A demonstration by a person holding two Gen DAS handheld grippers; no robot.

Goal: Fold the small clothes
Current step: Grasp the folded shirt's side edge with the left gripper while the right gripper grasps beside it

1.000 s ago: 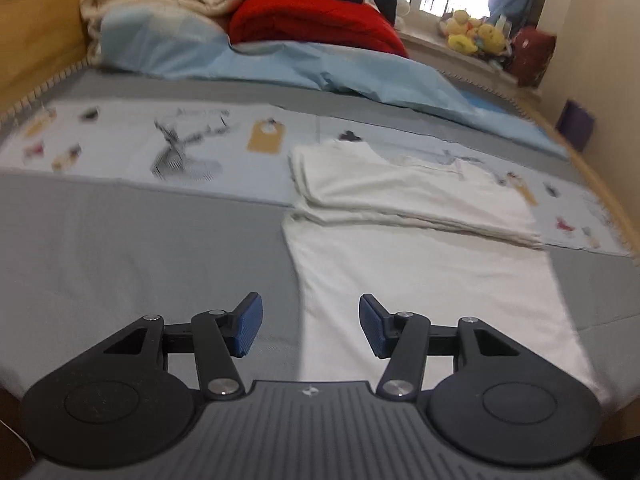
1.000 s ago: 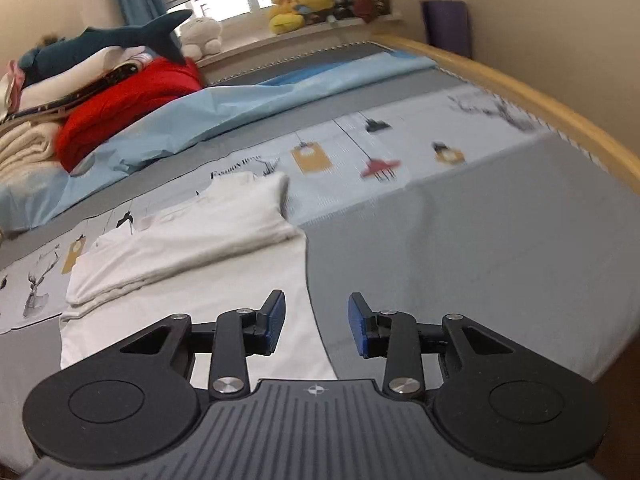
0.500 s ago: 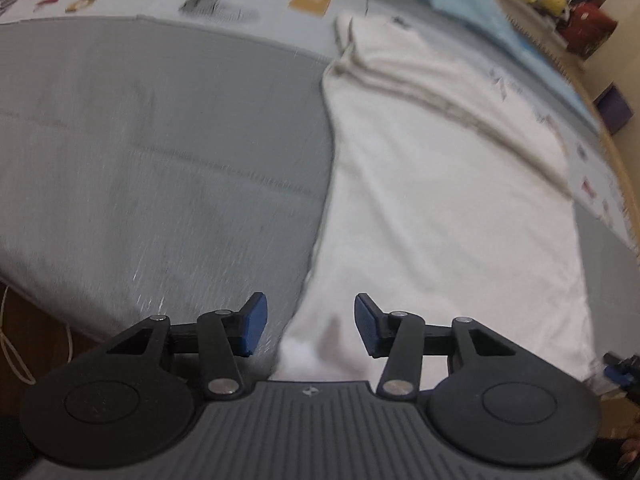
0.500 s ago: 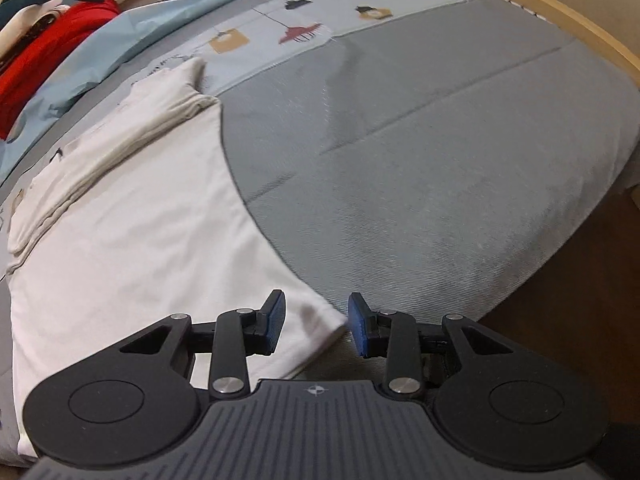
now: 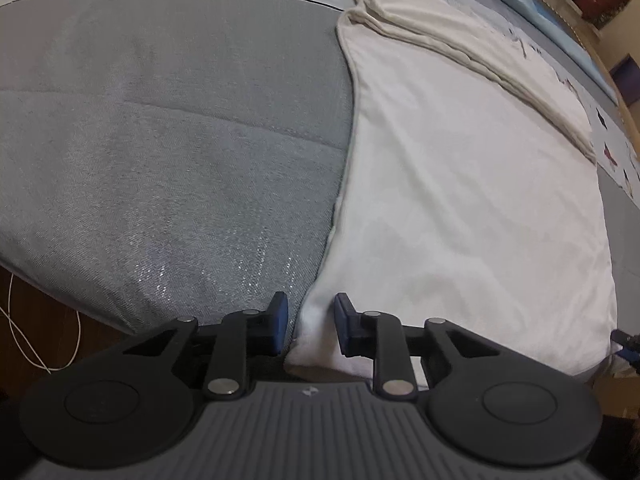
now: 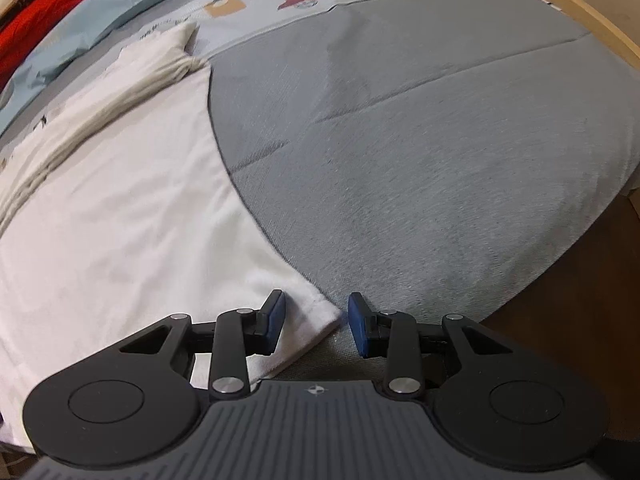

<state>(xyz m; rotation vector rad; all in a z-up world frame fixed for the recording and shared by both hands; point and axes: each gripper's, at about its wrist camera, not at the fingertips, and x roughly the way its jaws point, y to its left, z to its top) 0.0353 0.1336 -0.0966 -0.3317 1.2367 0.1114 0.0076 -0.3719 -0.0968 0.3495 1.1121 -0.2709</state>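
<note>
A white garment (image 5: 460,184) lies flat on the grey bed cover, its far part folded over into a thick band (image 5: 460,36). My left gripper (image 5: 308,322) is open, its jaws on either side of the garment's near left corner (image 5: 310,340). In the right wrist view the same garment (image 6: 120,216) fills the left half. My right gripper (image 6: 316,322) is open with the garment's near right corner (image 6: 316,312) between its blue pads. Neither gripper has closed on the cloth.
The grey bed cover (image 5: 160,140) ends at the near edge, with wood floor and a white cable (image 5: 44,344) below left. A wooden bed frame (image 6: 580,4) runs along the right. Blue sheet and red bedding (image 6: 36,8) lie at the far side.
Both grippers have dropped and tilted down from a raised view of the bed to the garment's near corners. The left jaws have narrowed a little around the corner.
</note>
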